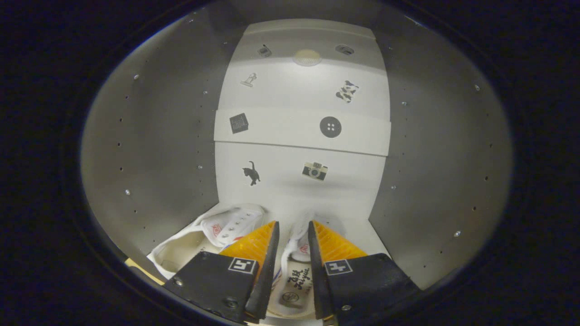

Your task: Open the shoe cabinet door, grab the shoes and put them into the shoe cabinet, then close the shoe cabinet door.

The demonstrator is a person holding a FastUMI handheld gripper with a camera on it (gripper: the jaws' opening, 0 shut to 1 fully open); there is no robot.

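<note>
White canvas shoes lie on the cabinet floor (362, 228), deep inside the cabinet. One shoe (292, 280) sits between the fingers of the gripper (293, 228), its insole showing in the narrow gap; the fingers stand close on either side of it, but whether both press on it I cannot tell. The second shoe (213, 235) lies just beside it, to the left of the fingers, its laced upper toward the back wall (294, 190). The back wall is white and carries small stickers: a cat (252, 173), a camera (315, 171), a button (331, 127). Grey side walls (167, 136) with rows of small holes stand on both sides.
</note>
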